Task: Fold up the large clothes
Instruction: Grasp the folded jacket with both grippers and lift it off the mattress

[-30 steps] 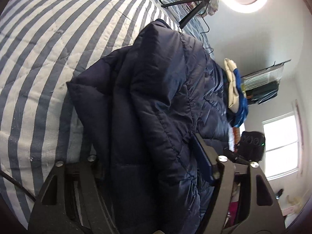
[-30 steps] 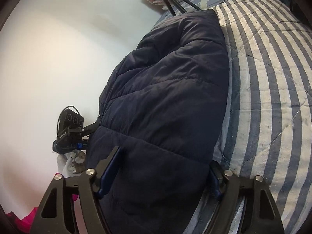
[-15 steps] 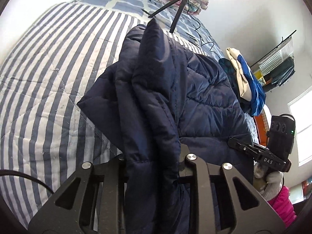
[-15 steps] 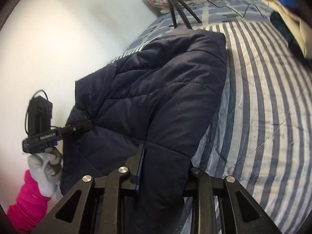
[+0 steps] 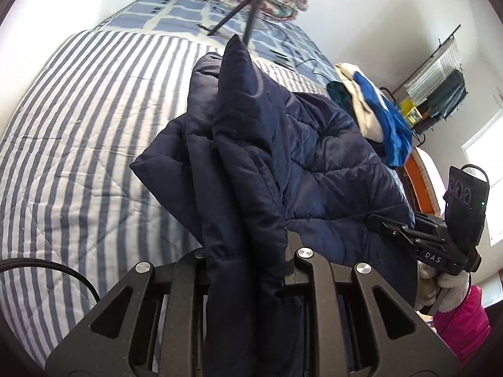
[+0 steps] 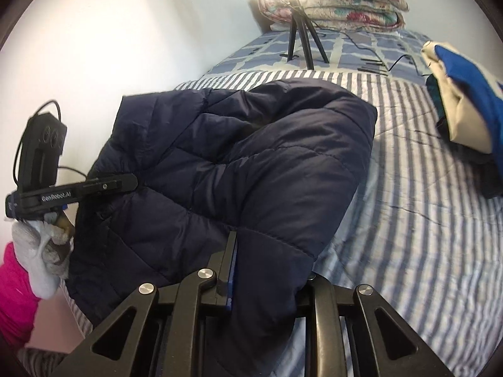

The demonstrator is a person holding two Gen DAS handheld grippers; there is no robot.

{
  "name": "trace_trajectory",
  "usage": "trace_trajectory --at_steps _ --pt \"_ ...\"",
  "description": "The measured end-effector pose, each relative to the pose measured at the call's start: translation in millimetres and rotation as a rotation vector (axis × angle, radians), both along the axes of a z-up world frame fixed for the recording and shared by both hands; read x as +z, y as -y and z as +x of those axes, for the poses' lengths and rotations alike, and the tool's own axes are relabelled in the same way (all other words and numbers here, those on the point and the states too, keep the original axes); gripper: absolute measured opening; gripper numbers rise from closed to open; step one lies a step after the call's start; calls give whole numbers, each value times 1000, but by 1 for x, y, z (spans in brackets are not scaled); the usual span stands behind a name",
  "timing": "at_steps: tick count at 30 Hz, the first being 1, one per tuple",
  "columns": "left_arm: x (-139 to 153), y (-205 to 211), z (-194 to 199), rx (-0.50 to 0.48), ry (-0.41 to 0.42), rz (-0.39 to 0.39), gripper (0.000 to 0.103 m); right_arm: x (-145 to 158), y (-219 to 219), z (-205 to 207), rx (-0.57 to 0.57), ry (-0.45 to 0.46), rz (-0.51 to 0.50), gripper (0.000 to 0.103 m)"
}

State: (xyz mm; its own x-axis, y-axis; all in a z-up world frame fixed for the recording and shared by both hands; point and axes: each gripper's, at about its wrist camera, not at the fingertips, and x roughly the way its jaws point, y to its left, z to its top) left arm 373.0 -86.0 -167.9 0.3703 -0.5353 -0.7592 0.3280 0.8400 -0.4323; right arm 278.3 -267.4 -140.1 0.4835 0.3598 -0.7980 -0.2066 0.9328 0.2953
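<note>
A navy quilted puffer jacket (image 5: 283, 163) lies on the striped bed cover (image 5: 78, 157), its near edge lifted. My left gripper (image 5: 248, 257) is shut on a bunched fold of the jacket's edge, which fills the gap between its fingers. My right gripper (image 6: 267, 267) is shut on the jacket (image 6: 251, 163) at its other near corner; the cloth hides its right finger. Each gripper shows in the other's view, the right one (image 5: 421, 235) at the jacket's right edge, the left one (image 6: 78, 188) at its left edge.
A pile of cream and blue clothes (image 5: 374, 116) lies on the bed's right side, also in the right wrist view (image 6: 465, 94). A black tripod (image 6: 301, 31) and cables stand at the far end before folded floral quilts (image 6: 339, 9). A white wall runs along the left.
Both grippers have closed on the jacket's near edge, which they straddled open a second ago, and have lifted and pulled it back, so more of the bed shows.
</note>
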Motion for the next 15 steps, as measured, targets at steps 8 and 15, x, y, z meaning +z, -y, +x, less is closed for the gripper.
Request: trace_trajectory --at_steps 8,15 --pt "22 36 -22 -51 32 -18 19 21 23 -27 -14 26 -83 18" --pt "42 77 -41 -98 81 11 19 42 49 -53 -44 51 -146 18"
